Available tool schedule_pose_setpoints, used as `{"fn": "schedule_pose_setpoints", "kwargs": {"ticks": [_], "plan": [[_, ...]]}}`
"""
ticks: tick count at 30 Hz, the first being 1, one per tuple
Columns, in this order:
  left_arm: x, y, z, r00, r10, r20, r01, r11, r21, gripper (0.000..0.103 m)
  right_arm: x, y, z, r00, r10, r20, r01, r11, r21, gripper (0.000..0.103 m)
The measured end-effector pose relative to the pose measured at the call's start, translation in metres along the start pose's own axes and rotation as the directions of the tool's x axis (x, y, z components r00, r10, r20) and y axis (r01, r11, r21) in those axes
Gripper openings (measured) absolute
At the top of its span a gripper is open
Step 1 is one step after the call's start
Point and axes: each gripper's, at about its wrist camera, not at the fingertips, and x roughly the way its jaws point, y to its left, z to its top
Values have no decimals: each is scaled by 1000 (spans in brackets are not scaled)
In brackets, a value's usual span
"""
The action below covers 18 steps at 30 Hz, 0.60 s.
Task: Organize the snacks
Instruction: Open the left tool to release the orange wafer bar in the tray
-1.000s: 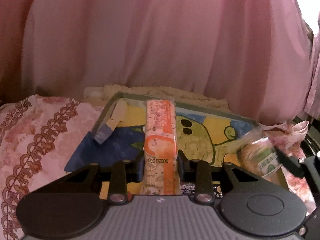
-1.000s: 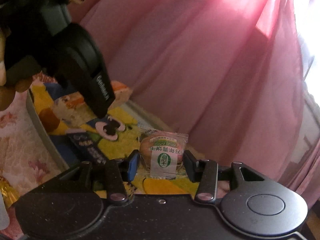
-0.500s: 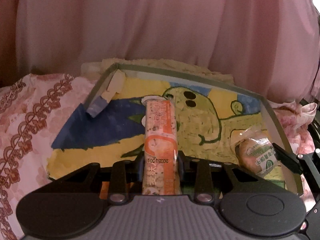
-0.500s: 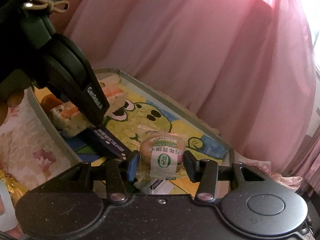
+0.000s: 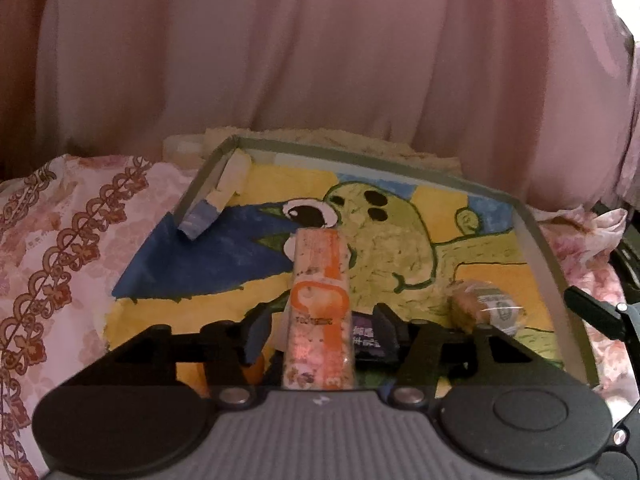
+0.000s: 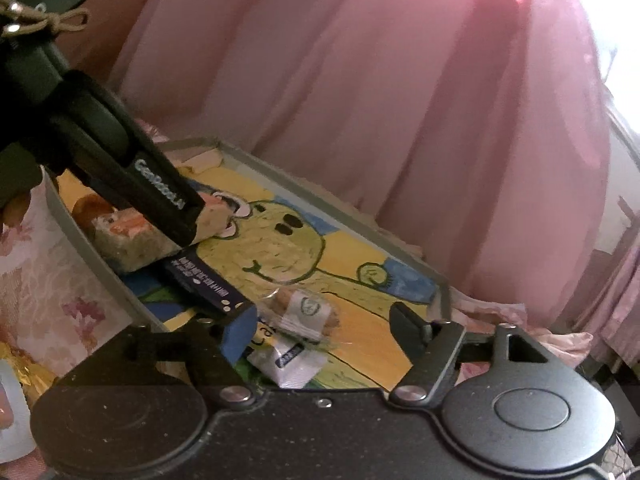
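Two wrapped snacks are recorded in the left wrist view: a long orange-and-white snack bar [image 5: 318, 304] lies between the parted fingers of the left gripper [image 5: 318, 332], ungripped, inside the grey-rimmed cartoon-printed tray [image 5: 532, 240]; a round clear-wrapped biscuit [image 5: 486, 310] lies nearby.

In the right wrist view, the right gripper [image 6: 324, 324] is spread wide, the biscuit [image 6: 304, 310] released on the tray [image 6: 400, 256] beside a dark blue packet [image 6: 204, 280] and a white sachet [image 6: 292, 364].

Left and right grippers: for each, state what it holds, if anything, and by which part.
Nothing is held. The left gripper is open around the orange snack bar; the right gripper is open, the round wrapped pastry lying loose on the tray.
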Motion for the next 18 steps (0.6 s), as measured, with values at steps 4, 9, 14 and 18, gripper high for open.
{"fn": "schedule_pose_setpoints", "kwargs": {"ticks": [4,9,14,18], "plan": [[-15,-1,0,999,-15,39,15,1000,2,73,-17,-7,2,999,-27,18,27,999,41,83],[-35,-4,-1,996,-32,80,32,999,7,82,-36,-15,10,997,-59,48,55,996,76,87],[-58,0,-4,991,-47,122,49,999,-9,91,-65,-20,15,991,-101,90,91,990,108,97],[-81,5,-9,987,-51,155,52,999,-1,99,-89,-24,14,985,-131,116,114,983,142,100]]}}
